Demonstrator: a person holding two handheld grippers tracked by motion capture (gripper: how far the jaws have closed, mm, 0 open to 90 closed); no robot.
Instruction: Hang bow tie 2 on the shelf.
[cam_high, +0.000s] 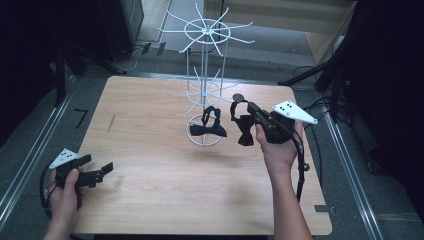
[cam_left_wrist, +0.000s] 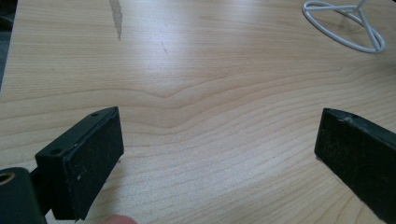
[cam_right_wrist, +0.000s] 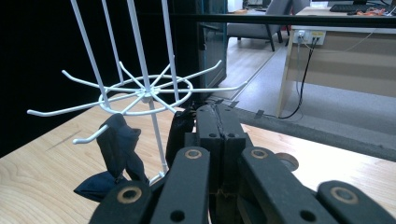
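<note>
1. Right gripper (cam_high: 253, 114): your right hand (cam_high: 280, 145) holds it lifted near the table's right edge, jaws pressed together on the strap of a black bow tie (cam_high: 244, 131). The bow hangs below the jaw tips, clear of the wood.
2. Display rack (cam_high: 206, 75): white wire, upright, its ring base toward the table's far edge at mid-width. Two tiers of radiating hooks; the lower tier sits about level with your raised gripper.
3. Second bow tie (cam_high: 209, 125): already hung from a lower hook, drooping onto the ring base.
4. Key relation: the rack lies just to the left of the held tie, with the jaws pointing toward it. In the right gripper view a free hook (cam_right_wrist: 224, 88) stands right beyond the closed jaws, its arm running crosswise. Likely the strap loop must pass over that tip.
5. Left gripper (cam_high: 95, 172): jaws spread, nothing between them, low over the near left corner of the table (cam_high: 150, 190), well apart from the rack. The right hand is much the nearer.
</note>
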